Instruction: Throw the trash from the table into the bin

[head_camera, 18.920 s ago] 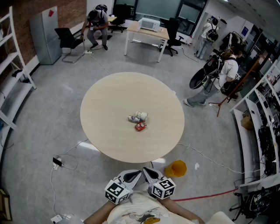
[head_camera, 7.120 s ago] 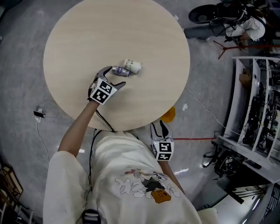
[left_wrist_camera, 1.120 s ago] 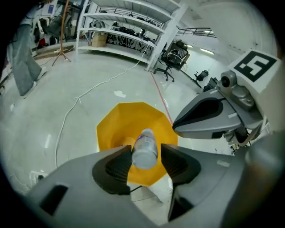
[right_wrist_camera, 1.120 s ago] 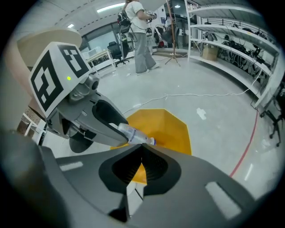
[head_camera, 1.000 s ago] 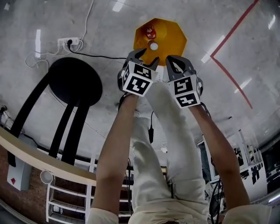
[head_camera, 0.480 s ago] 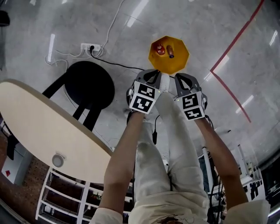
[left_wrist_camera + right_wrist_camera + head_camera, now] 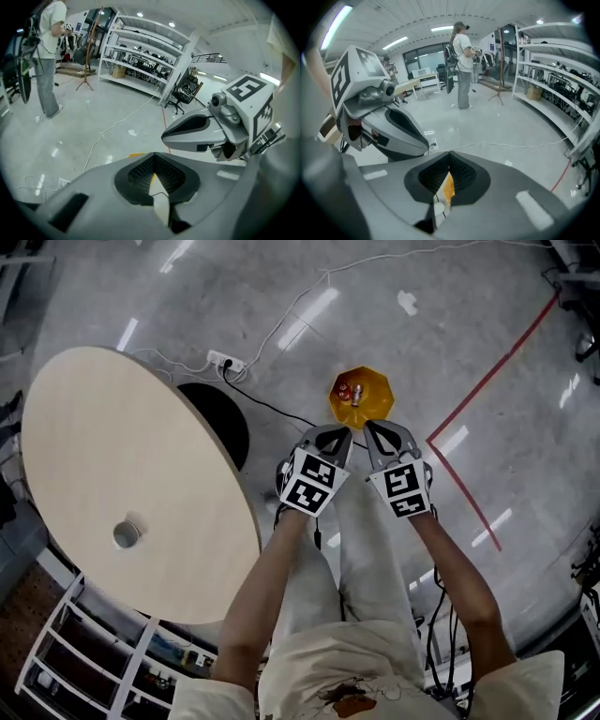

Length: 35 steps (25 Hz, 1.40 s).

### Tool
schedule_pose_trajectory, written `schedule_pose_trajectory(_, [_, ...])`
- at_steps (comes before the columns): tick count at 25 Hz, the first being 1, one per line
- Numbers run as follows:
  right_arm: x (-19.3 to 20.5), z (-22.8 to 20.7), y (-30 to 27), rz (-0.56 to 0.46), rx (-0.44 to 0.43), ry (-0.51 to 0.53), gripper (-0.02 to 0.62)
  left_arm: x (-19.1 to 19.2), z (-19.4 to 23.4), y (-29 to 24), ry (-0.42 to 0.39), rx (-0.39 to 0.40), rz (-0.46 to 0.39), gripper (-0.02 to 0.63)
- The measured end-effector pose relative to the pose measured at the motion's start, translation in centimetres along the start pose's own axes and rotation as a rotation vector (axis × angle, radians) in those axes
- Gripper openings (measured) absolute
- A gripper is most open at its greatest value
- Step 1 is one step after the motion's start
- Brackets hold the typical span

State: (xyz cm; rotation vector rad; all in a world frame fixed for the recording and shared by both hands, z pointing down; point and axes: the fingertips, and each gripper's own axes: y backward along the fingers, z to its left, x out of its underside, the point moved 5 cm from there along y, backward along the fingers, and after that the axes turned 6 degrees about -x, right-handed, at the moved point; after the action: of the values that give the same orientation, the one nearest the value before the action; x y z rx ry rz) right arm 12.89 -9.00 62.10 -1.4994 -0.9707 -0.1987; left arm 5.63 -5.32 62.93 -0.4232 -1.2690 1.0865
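both tongs closed and empty near the yellow bin

head view: the left gripper [image 7: 334, 433] and right gripper [image 7: 377, 427] are held side by side over the floor, just short of the yellow bin [image 7: 374, 410], which holds a red can [image 7: 343, 390] and another small piece beside it; a small pale round thing [image 7: 126, 534] lies on the round table [image 7: 141, 427]. left gripper view: its jaws have just been closing and meet, nothing between them. right gripper view: jaws pressed together, empty, a sliver of yellow showing past them.
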Motion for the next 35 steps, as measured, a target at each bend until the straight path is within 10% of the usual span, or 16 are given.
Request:
schedule_pose_trajectory(11, [-11.3, 10.4, 9.3, -0.185, -0.064, 0.139, 0.006, -4.2, -2.8, 19.4, 0.116, -0.148, -0.322, 0.006])
schedule_pose_trajectory(35, [-12.6, 54.7, 10.9, -0.211, -0.5, 0.474, 0.006, 25.6, -3.1, 51.8, 0.312, -0.508, -0.507, 0.006])
